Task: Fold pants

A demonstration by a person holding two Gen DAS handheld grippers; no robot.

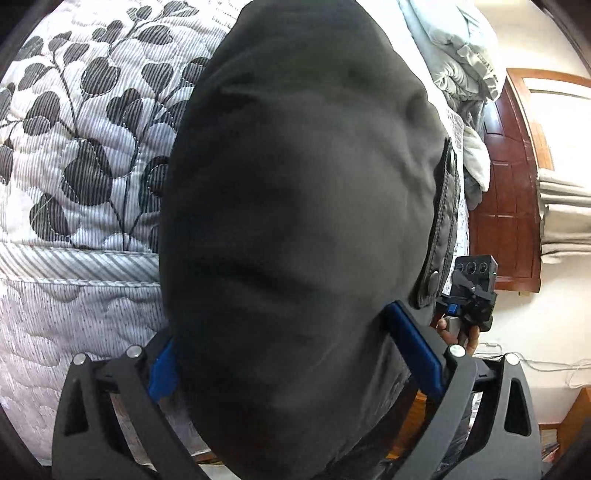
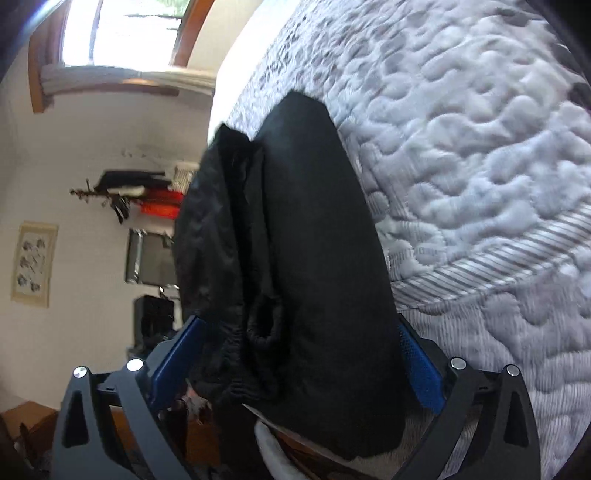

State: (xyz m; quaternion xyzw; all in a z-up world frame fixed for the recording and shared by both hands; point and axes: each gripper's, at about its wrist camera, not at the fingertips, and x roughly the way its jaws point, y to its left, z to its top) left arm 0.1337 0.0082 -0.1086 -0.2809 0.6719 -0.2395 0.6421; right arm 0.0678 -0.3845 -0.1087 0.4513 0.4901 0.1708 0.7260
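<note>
Between the blue pads of the left hand-held gripper hangs a broad fold of the pants, dark charcoal, smooth with a few soft creases; its jaws are clamped on the cloth. A waistband edge with a snap button shows at the right side of the fabric. Behind the pants lies the bed quilt, white with grey leaf print. Farther right, the other device and a hand show beside a wooden door.

On the right wrist view, the right hand-held gripper grips bunched black pants, the elastic waistband gathered between its pads. The quilt spreads beyond, and a window sits high on the wall.
</note>
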